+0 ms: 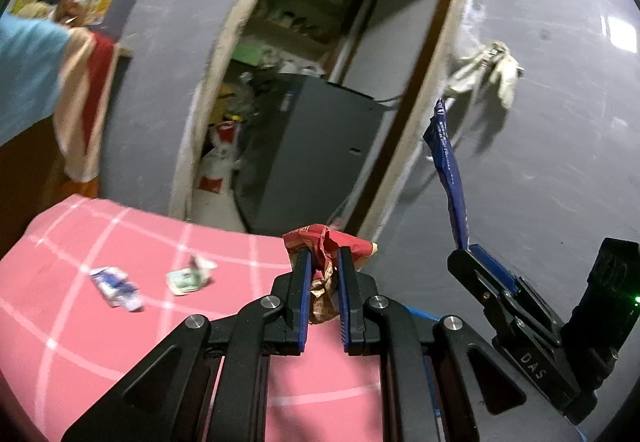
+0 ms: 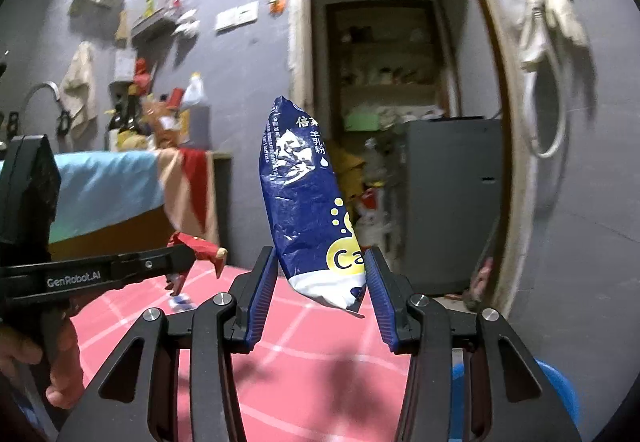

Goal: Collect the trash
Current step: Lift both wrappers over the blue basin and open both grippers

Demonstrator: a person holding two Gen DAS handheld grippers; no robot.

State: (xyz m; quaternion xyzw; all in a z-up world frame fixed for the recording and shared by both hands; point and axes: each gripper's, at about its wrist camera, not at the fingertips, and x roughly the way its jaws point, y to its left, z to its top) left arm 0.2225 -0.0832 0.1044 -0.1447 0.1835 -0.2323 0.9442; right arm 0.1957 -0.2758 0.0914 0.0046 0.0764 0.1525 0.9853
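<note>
Left gripper (image 1: 325,262): jaws nearly closed, clamped on a crumpled red wrapper (image 1: 330,242). The wrapper bulges above the fingertips and trails down between the blue pads (image 1: 304,294). In the right wrist view this gripper (image 2: 188,262) enters from 9 o'clock, wrapper (image 2: 200,248) at its tip, held above the table.

Right gripper (image 2: 320,270): jaws partly open, wide apart at the tips. A blue milk-powder pouch (image 2: 304,198) stands upright between them, its lower right edge against the right pad (image 2: 378,294); the left pad sits just apart from it. Whether the pouch is firmly pinched cannot be told here. In the left wrist view the same gripper (image 1: 470,252) sits at 3 o'clock with the pouch (image 1: 448,170) rising edge-on from its tip.

Table: pink cloth with white grid lines (image 1: 80,322), filling 6 to 9 o'clock of the left wrist view.

Trash on the cloth: one blue-and-white crumpled wrapper (image 1: 116,286) at 8 o'clock; one green-and-white crumpled wrapper (image 1: 190,276) just beside it, apart from it.

Background: grey wall; open doorway (image 1: 320,62) at 12 o'clock with a dark grey cabinet (image 1: 312,146) inside; pale cloth (image 1: 488,70) hanging on the wall at 2 o'clock; blue bucket rim (image 2: 560,390) at 4 o'clock of the right wrist view.
</note>
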